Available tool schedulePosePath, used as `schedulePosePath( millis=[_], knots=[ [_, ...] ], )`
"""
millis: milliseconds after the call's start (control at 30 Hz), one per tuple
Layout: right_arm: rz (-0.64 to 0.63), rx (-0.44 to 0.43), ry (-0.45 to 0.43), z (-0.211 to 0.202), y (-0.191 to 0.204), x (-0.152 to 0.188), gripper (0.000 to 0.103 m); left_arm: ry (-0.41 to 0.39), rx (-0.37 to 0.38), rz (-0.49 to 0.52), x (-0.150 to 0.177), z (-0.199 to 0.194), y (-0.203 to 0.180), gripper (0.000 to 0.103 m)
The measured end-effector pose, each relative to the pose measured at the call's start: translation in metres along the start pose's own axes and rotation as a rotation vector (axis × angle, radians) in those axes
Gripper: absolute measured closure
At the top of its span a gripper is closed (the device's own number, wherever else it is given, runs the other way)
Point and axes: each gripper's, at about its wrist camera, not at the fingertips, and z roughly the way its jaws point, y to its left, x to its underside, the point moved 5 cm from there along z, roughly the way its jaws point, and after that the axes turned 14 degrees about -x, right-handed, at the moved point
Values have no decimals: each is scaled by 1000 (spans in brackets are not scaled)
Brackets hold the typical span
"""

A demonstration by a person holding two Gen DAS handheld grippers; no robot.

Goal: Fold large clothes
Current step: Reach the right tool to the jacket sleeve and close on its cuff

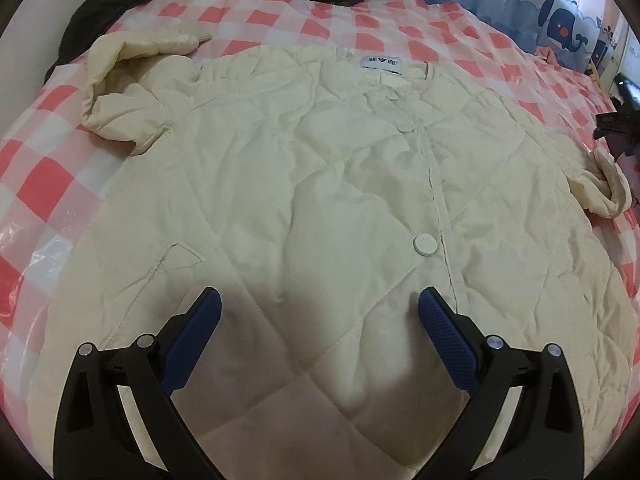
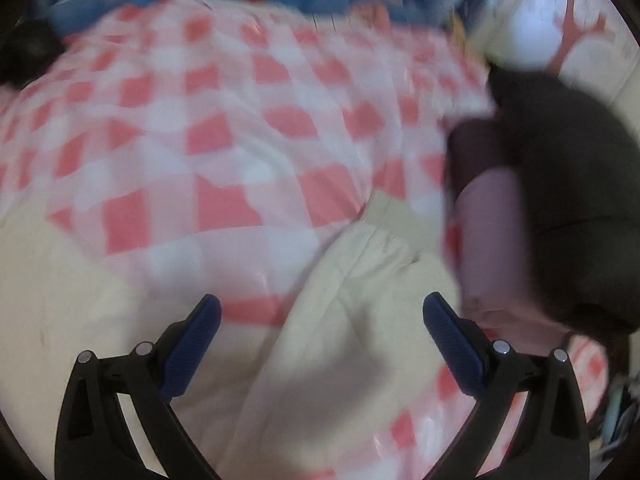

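Cream jacket (image 1: 320, 184) flat on checked bed (image 1: 48, 168); left gripper (image 1: 320, 300), right gripper (image 2: 322, 308) wide, empty.

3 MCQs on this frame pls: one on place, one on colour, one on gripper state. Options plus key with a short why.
1. The jacket lies on:
A. a checked bed cover
B. a wooden floor
C. a chair

2. The jacket is:
A. navy
B. cream
C. green

3. The left gripper is:
A. shut on a sleeve
B. shut on nothing
C. open above the jacket

Key: 1 A, the pink and white checked cover shows around it. 2 B, the quilted fabric is pale cream. 3 C, its fingers stand wide apart with nothing between them.
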Motion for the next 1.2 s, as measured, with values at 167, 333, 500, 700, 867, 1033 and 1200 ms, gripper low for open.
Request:
schedulePosePath(
  millis=[167,333,500,700,867,1033,1200],
  knots=[
    [41,-52,94,33,-33,20,48,13,-4,13,2,5,-2,8],
    [142,-249,-41,-23,-81,85,78,15,2,5,2,5,-2,8],
    [309,-453,-119,-76,-123,198,78,34,24,-21,2,6,1,8],
    [462,-451,-269,-122,-160,249,17,47,36,-39,3,9,2,8],
    [-34,-156,-354,-148,-71,188,7,55,36,-40,3,11,1,8],
    [-332,131,-74,-67,-14,145,7,62,42,-39,2,14,1,8],
    [85,-156,-66,-52,-98,135,61,64,47,-44,2,15,2,8]
  ],
)
